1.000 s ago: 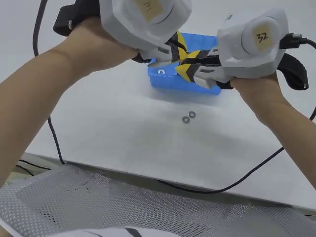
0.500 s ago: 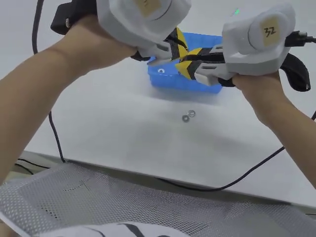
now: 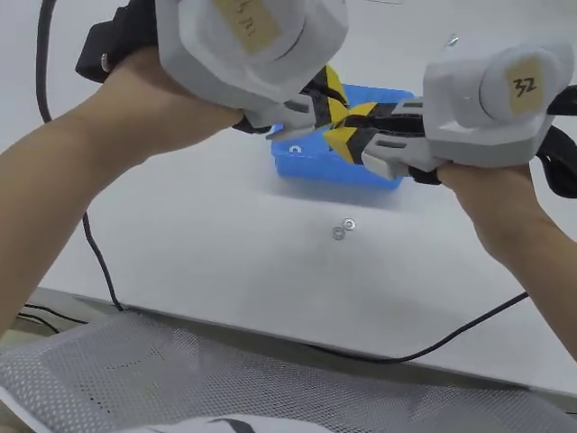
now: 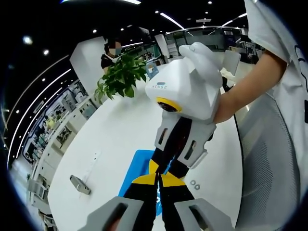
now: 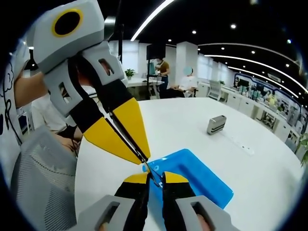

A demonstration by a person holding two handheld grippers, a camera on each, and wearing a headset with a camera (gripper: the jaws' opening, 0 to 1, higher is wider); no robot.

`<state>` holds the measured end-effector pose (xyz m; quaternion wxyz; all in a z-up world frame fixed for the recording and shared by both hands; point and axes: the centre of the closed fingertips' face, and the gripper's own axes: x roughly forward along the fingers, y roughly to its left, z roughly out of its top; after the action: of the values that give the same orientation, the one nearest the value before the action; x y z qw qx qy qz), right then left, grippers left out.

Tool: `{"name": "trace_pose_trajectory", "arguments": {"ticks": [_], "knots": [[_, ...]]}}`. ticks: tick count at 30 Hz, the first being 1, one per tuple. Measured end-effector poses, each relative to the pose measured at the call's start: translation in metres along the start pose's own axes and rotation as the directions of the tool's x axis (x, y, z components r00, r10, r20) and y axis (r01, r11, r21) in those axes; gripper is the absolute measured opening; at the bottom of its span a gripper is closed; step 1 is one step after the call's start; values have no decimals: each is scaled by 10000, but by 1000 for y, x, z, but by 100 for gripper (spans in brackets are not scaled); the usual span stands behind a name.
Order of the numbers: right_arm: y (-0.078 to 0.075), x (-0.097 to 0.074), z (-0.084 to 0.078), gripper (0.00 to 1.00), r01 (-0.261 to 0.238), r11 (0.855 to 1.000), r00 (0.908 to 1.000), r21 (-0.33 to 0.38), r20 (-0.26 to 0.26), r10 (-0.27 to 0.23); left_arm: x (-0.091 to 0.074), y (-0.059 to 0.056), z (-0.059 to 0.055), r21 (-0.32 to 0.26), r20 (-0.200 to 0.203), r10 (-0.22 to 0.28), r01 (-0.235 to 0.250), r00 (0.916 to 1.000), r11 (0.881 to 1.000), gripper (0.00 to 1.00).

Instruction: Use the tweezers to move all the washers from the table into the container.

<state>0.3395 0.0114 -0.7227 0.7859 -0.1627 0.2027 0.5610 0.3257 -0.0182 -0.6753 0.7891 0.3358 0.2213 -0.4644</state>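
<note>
The left gripper (image 5: 143, 155) has its yellow-tipped jaws clamped on the tweezers (image 5: 126, 137). In the right gripper view the thin prongs slant down toward five o'clock. Their tip reaches into the narrow slot between the jaws of the right gripper (image 5: 155, 179), which stand nearly together; whether they pinch the prongs cannot be told.

In the head view both sets of jaws meet just above the blue container (image 3: 361, 170). One washer (image 3: 295, 150) lies inside it at the nine o'clock end. Two more washers (image 3: 338, 234) lie side by side on the white table (image 3: 225, 244), near the container at its six o'clock.

A small grey box (image 5: 216, 124) sits on the table well beyond the container, at twelve o'clock from it in the right gripper view. A black cable (image 3: 95, 262) hangs over the table's near edge at eight o'clock, above a grey mesh chair (image 3: 180, 370).
</note>
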Motion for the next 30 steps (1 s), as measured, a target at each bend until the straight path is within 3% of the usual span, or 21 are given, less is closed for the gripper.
{"name": "trace_pose_trajectory", "arguments": {"ticks": [14, 24, 30], "knots": [[18, -18, -1, 6, 54, 10000, 10000, -78, 38, -53, -7, -19, 12, 208, 82, -255, 253, 9996, 9995, 0], [37, -19, -27, 5, -270, 9993, 9985, 275, -464, 282, 2, -45, 5, -95, -24, -1019, 1019, 9948, 9948, 0], [45, -16, -39, 5, -462, 9987, 9961, 238, -746, 478, 10, -54, -3, -390, -32, -1367, 1364, 9906, 9899, 0]]}}
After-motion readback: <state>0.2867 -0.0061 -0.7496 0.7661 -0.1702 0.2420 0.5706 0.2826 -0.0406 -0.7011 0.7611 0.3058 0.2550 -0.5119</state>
